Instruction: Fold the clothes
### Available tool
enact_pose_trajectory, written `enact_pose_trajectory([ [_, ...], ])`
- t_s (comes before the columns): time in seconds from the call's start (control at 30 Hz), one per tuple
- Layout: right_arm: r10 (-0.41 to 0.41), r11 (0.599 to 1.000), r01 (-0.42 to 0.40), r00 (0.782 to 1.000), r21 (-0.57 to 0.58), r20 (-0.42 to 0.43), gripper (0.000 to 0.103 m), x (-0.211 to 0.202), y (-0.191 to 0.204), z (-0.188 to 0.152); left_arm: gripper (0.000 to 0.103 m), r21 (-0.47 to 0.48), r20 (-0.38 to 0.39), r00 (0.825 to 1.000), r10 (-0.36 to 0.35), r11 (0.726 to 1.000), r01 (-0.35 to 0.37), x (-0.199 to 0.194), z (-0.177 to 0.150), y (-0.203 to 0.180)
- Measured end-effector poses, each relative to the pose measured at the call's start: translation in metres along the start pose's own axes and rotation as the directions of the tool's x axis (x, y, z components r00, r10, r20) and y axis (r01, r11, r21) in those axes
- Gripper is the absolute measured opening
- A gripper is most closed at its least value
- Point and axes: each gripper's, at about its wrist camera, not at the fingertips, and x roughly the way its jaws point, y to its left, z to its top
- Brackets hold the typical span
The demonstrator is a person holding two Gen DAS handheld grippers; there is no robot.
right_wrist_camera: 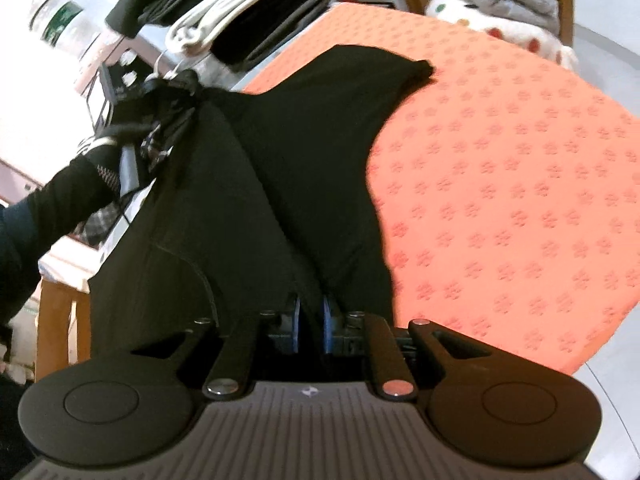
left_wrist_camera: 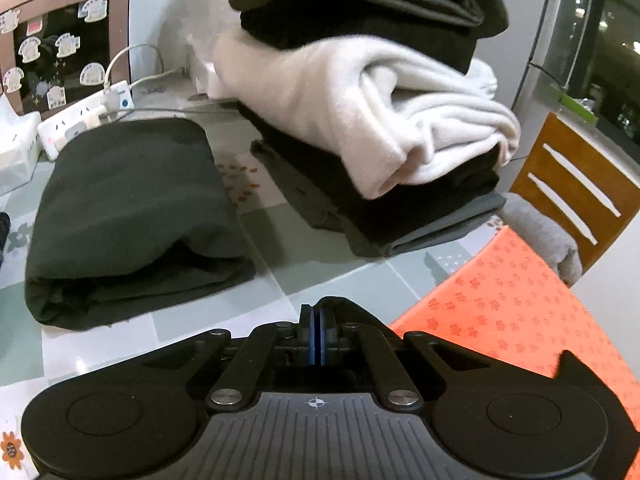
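Observation:
A black garment (right_wrist_camera: pixel 304 168) is stretched over the orange mat (right_wrist_camera: pixel 500 184), one corner lying on the mat. My right gripper (right_wrist_camera: pixel 311 312) is shut on its near edge. My left gripper (right_wrist_camera: pixel 176 92) shows in the right wrist view, shut on the garment's other end. In the left wrist view my left gripper (left_wrist_camera: pixel 319 320) has its blue pads pressed together with black cloth at the tips. A folded dark garment (left_wrist_camera: pixel 132 220) lies on the tiled table (left_wrist_camera: pixel 320 276). A stack of folded clothes (left_wrist_camera: pixel 380 120), black and white, stands behind it.
A power strip (left_wrist_camera: pixel 84 118) with cables and a brown appliance (left_wrist_camera: pixel 64 36) stand at the back left. A wooden chair (left_wrist_camera: pixel 576 192) with grey cloth (left_wrist_camera: pixel 548 236) is at the right. A bottle (right_wrist_camera: pixel 64 24) stands at the far left in the right wrist view.

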Motion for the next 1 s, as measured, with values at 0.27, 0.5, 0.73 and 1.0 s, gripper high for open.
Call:
enact_pose_trajectory([
  [0.27, -0.107, 0.991, 0.106, 0.994, -0.078, -0.005, 0.037, 0.0, -0.002, 0.0, 0.052, -0.014, -0.004, 0.998, -0.058, 0.998, 0.058, -0.001, -0.005, 0.002],
  [0.5, -0.124, 0.979, 0.126, 0.992, -0.159, 0.022, 0.037, -0.023, 0.013, -0.017, 0.064, 0.035, 0.062, 0.988, -0.139, 0.99, 0.137, -0.065, -0.002, 0.002],
  [0.73, -0.128, 0.953, 0.139, 0.99, -0.268, 0.059, 0.037, -0.041, 0.022, -0.033, 0.067, 0.103, 0.082, 0.969, -0.234, 0.969, 0.225, -0.154, -0.034, -0.005],
  [1.0, -0.136, 0.856, 0.131, 0.99, -0.499, 0.027, 0.037, -0.06, 0.026, -0.034, 0.068, 0.11, 0.065, 0.967, -0.245, 0.965, 0.237, -0.238, -0.111, -0.022],
])
